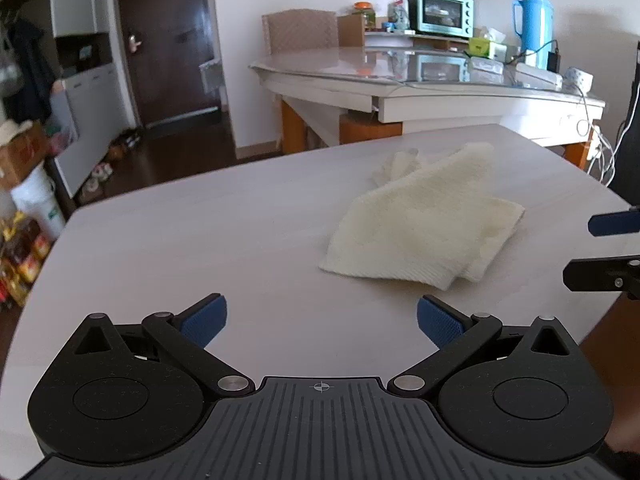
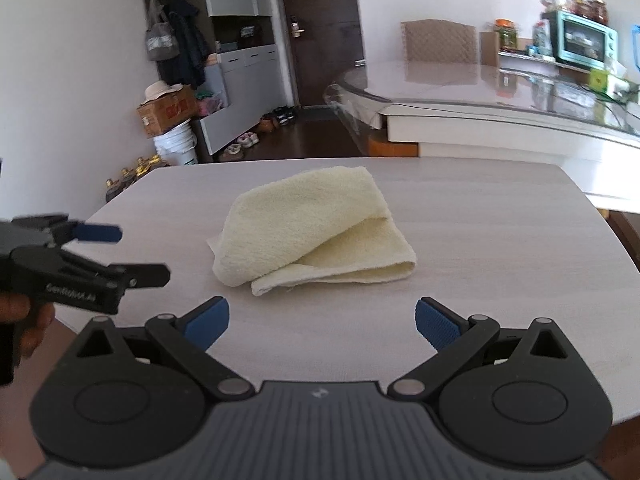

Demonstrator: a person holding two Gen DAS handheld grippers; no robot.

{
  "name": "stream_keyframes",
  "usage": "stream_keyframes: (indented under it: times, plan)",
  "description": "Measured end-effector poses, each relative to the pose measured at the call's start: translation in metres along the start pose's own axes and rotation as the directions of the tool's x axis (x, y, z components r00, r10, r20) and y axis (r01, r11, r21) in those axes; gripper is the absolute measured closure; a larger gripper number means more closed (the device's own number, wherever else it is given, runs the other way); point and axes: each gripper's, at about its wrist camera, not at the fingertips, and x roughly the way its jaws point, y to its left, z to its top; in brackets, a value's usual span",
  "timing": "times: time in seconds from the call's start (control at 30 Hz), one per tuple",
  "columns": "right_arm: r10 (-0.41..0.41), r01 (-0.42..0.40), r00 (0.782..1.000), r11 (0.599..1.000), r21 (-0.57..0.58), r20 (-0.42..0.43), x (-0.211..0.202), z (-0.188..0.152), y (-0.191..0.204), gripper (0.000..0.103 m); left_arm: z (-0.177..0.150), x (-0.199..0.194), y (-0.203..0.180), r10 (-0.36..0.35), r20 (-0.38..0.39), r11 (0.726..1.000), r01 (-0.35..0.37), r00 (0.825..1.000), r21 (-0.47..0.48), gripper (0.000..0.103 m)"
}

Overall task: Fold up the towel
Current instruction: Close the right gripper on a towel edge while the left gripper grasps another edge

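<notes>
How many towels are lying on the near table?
1. The cream towel lies folded, mid-table, apart from both tools. A small pale item behind it, seen by the left camera, is too unclear to count.

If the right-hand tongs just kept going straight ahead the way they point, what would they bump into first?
Most likely the towel: it lies folded on the table straight ahead of the open right tongs, with only bare tabletop between. Depth is hard to judge, so they might pass just above it.

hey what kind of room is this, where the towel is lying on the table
Most likely a lived-in home, a dining area near the entrance. A small teal toaster oven and a blue thermos sit on a glass-topped dining table, and shoes line the floor by a dark door.
</notes>
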Motion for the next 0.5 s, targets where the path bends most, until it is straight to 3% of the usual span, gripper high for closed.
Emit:
stream_keyframes:
  times: [0.37, 0.5]
  plan:
    - [-0.018, 0.018, 0.999, 1.000, 0.017, 0.026, 0.024, 0.018, -0.016, 0.009, 0.028, 0.032, 0.019, -0.151, -0.020, 0.988, 0.152, 0.988, 0.036, 0.000]
    - [-0.035, 0.034, 0.999, 0.999, 0.016, 0.021, 0.031, 0.019, -0.023, 0.012, 0.038, 0.049, 0.021, -0.162, -0.026, 0.986, 0.162, 0.987, 0.038, 0.002]
